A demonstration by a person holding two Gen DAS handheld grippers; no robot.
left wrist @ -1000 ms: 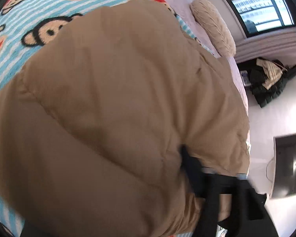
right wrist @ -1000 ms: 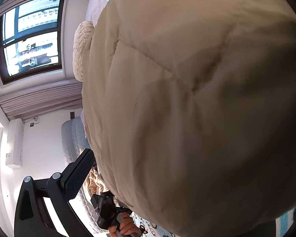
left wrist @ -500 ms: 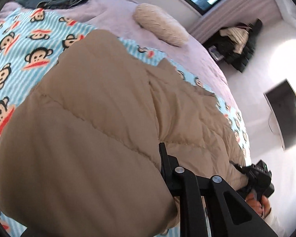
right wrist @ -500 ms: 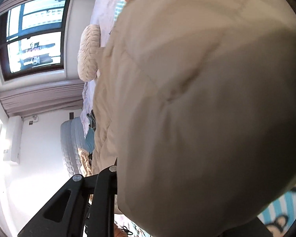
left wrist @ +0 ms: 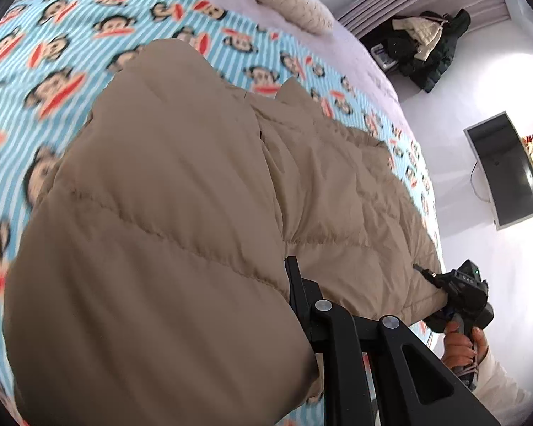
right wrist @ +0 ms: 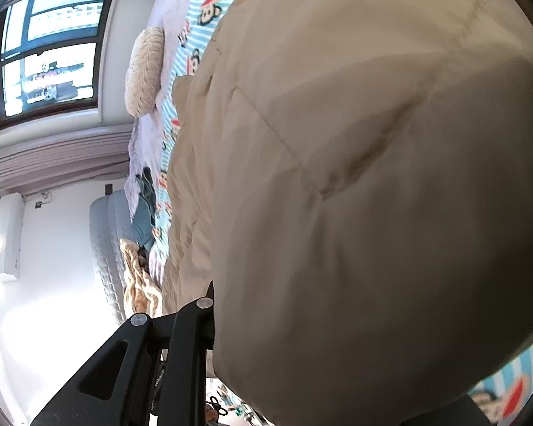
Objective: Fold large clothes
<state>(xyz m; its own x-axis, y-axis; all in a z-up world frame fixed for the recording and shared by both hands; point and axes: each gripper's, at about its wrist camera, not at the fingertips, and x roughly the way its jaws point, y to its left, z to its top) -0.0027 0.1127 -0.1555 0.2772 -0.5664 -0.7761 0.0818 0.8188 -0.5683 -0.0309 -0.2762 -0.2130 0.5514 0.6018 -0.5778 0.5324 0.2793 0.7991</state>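
Note:
A large tan quilted coat [left wrist: 202,184] lies across the monkey-print blanket [left wrist: 53,53] on the bed. My left gripper [left wrist: 286,284] is shut on a near edge of the coat, and the puffed fabric bulges over it and hides one finger. In the left wrist view, my right gripper [left wrist: 424,271], held by a hand [left wrist: 460,349], is shut on the coat's hem further right. In the right wrist view the coat [right wrist: 355,177] fills most of the frame. There the right gripper [right wrist: 213,305] bites its edge, and only one black finger [right wrist: 204,323] shows.
A cream pillow [left wrist: 287,0] lies at the bed's far end. Dark clothes [left wrist: 426,46] are piled on the floor and a monitor [left wrist: 504,174] stands at the right. Folded blue clothes [right wrist: 144,220] and a tan patterned throw [right wrist: 138,277] lie beyond the coat, below the window [right wrist: 49,46].
Both grippers have closed on the coat's edge and risen with it. The left view has pulled back, so more blanket and the right gripper with its hand now show.

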